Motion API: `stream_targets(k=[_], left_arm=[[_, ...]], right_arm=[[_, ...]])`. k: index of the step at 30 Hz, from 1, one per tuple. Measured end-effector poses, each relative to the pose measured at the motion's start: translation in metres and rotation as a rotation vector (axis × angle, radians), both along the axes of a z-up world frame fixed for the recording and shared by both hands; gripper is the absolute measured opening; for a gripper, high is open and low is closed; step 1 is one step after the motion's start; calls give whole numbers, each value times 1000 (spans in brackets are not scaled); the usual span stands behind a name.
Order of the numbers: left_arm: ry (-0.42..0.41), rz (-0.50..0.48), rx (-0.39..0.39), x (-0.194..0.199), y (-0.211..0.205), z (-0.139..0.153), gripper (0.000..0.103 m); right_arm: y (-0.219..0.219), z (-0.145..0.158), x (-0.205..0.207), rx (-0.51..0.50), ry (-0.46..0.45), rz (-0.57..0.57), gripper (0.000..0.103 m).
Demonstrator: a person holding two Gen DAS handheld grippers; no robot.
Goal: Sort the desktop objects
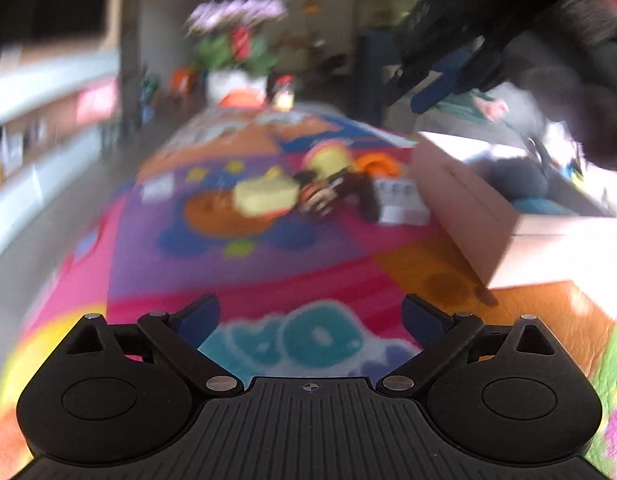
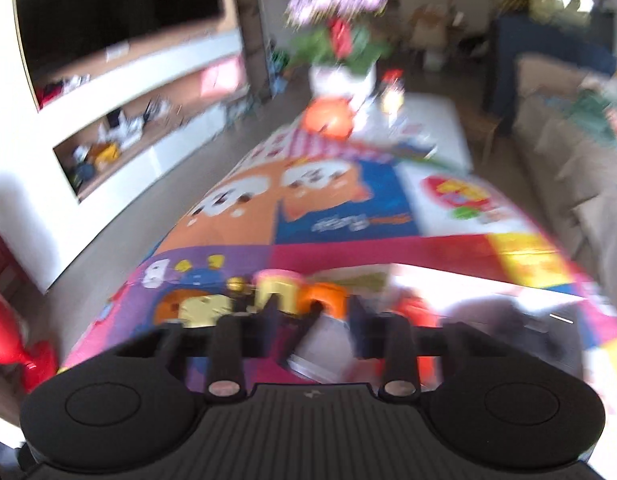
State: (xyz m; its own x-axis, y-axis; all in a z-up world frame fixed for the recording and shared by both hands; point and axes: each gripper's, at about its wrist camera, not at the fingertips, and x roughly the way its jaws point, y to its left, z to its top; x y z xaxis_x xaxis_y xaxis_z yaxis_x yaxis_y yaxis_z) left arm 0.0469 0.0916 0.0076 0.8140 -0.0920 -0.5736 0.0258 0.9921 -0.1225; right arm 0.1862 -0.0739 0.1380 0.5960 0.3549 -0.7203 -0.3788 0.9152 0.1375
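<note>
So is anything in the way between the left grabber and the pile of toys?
Nothing visible. The left gripper is open above bare patterned tablecloth, which runs clear up to the toy pile. The cardboard box sits off to the right.

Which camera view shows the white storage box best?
The left wrist view. There the white box stands open at the right of the toy pile, with its side wall and dark contents visible. In the right wrist view only a blurred white patch beyond the right gripper shows.
</note>
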Motion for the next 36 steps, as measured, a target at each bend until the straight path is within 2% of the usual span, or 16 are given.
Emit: stream_targets(k=[2, 5, 8, 10, 13, 16, 20, 21, 23, 25, 27, 28, 29, 31, 34, 36], left_arm=[[-17, 9, -50, -2, 9, -1, 100], [-30, -4, -63, -3, 8, 0, 100], [-27, -21, -70, -3, 7, 1, 100], [-27, -24, -80, -3, 10, 0, 100], [-27, -21, -89, -2, 11, 0, 100], [-35, -20, -81, -4, 10, 1, 101], [-41, -29, -67, -5, 7, 1, 101], [-41, -28, -68, -6, 7, 2, 101], [-37, -22, -72, -5, 8, 2, 101], [-32, -9, -78, -4, 10, 1, 101], [-31, 5, -82, -5, 11, 1, 101], [-30, 11, -84, -5, 12, 1, 101], [-30, 17, -86, -5, 13, 1, 101], [-24, 36, -86, -4, 13, 1, 101], [-7, 85, -85, -2, 16, 1, 101], [3, 102, -84, -1, 17, 0, 101]], right_arm=[[23, -15, 34, -50, 44, -50, 29], [47, -41, 69, -146, 78, -87, 25], [62, -66, 83, -270, 79, -88, 25], [62, -76, 87, -300, 100, -74, 23], [56, -78, 74, -294, 149, -21, 23], [49, -76, 49, -267, 236, 47, 23], [41, -61, 0, -209, 350, 208, 23], [35, -50, -11, -184, 324, 229, 23], [20, -26, -30, -156, 213, 210, 23], [7, -8, -49, -186, 60, 161, 25], [-3, 0, -74, -231, -54, 153, 31], [-9, 0, -87, -236, -77, 164, 43], [-15, -1, -100, -225, -84, 170, 61], [-25, -11, -125, -186, -92, 166, 73], [-30, -40, -147, -143, -55, 158, 73], [-26, -60, -155, -151, -52, 152, 73]])
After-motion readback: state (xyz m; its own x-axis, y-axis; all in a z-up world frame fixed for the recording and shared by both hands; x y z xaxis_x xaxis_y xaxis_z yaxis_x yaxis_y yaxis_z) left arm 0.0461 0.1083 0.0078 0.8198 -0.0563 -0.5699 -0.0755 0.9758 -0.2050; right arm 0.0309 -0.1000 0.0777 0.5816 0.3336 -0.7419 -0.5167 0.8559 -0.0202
